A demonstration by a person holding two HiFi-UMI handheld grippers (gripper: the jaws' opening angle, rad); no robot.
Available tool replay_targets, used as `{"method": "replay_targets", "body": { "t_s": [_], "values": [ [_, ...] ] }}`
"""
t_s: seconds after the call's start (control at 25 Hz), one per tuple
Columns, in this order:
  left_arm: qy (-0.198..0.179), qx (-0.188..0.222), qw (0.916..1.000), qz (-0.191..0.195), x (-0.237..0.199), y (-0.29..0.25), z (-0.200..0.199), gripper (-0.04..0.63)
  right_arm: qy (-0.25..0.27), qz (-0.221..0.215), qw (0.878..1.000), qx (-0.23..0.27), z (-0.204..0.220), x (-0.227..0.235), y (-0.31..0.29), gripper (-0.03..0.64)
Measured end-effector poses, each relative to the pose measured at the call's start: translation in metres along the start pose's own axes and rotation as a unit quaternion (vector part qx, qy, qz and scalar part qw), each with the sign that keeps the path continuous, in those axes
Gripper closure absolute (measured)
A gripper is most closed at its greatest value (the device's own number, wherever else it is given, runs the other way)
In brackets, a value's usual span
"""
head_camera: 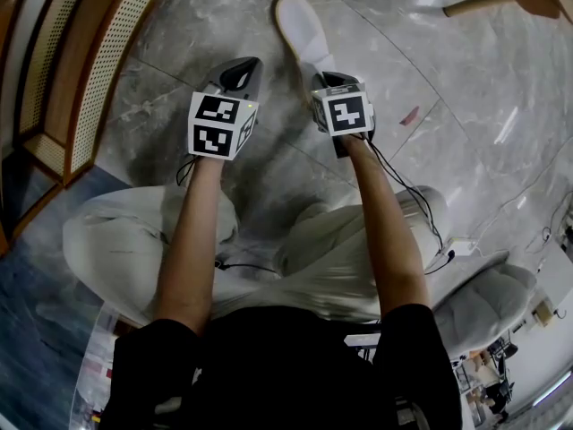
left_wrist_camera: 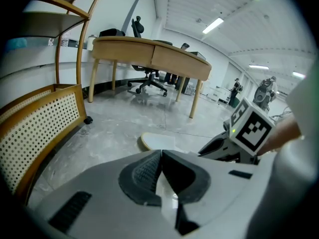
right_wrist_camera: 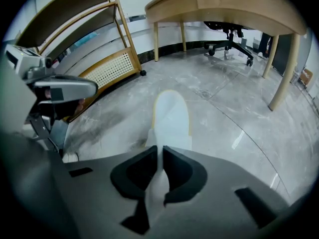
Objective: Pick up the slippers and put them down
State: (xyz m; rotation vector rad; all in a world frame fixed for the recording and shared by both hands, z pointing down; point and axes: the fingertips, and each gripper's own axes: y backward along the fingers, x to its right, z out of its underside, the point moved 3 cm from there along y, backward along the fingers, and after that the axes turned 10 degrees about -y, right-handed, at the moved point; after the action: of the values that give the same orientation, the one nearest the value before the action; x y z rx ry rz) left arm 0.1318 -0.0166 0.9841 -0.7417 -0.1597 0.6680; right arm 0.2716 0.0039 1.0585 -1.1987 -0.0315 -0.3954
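Nearest you, your right gripper point(right_wrist_camera: 161, 153) is nipped onto the heel edge of the white slipper point(right_wrist_camera: 171, 116). Its pads are almost together, with a thin strip of the slipper's material running through the narrow gap. Your left gripper point(left_wrist_camera: 162, 156) hangs just to the left of the slipper's heel. Its jaws are pressed together and nothing reaches past their tips.

The slipper lies lengthwise on the grey marble floor point(head_camera: 403, 61), toe pointing away from you, and its sole looks flat on the stone. Only this one slipper shows in any view.

To the left of the slipper, well apart from it, stands the wooden shelf unit point(right_wrist_camera: 112, 66) with the cane panel. Beyond the toe, further off, is the curved wooden desk point(right_wrist_camera: 224, 4).

This reads as the putting-down step, with the slipper apparently already resting on the floor. The next move probably calls for spreading the right jaws until the pads clear the heel edge. Then draw that gripper straight back from the heel, so the slipper is not dragged or flipped. Your left gripper has nothing to let go of.
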Motion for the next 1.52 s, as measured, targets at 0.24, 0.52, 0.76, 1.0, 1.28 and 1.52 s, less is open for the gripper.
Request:
{"method": "replay_targets", "body": {
  "t_s": [0.24, 0.52, 0.76, 1.0, 1.28, 1.52],
  "values": [
    [-0.006, 0.000, 1.0000, 0.006, 0.004, -0.002, -0.002, 0.589, 0.003, -0.003, 1.000, -0.010, 0.004, 0.000, -0.003, 0.570],
    [-0.008, -0.002, 0.9999, 0.009, 0.003, -0.003, 0.000, 0.589, 0.010, -0.005, 1.000, -0.016, 0.006, -0.001, -0.006, 0.540],
    [-0.010, -0.001, 0.9999, 0.014, 0.003, -0.004, -0.003, 0.589, 0.013, -0.005, 1.000, -0.006, -0.002, -0.004, 0.001, 0.538],
    [-0.017, -0.007, 0.9995, 0.024, 0.004, -0.006, -0.004, 0.589, 0.012, 0.001, 1.000, -0.010, -0.003, -0.004, 0.007, 0.554],
    [-0.024, -0.016, 0.9991, 0.029, -0.001, 0.003, -0.011, 0.589, 0.019, 0.015, 1.000, 0.010, -0.021, -0.012, 0.027, 0.617],
    [-0.009, -0.022, 0.9995, 0.020, -0.007, 0.026, -0.023, 0.589, 0.028, 0.014, 0.999, 0.021, -0.044, -0.024, 0.065, 0.617]
  ]
}}
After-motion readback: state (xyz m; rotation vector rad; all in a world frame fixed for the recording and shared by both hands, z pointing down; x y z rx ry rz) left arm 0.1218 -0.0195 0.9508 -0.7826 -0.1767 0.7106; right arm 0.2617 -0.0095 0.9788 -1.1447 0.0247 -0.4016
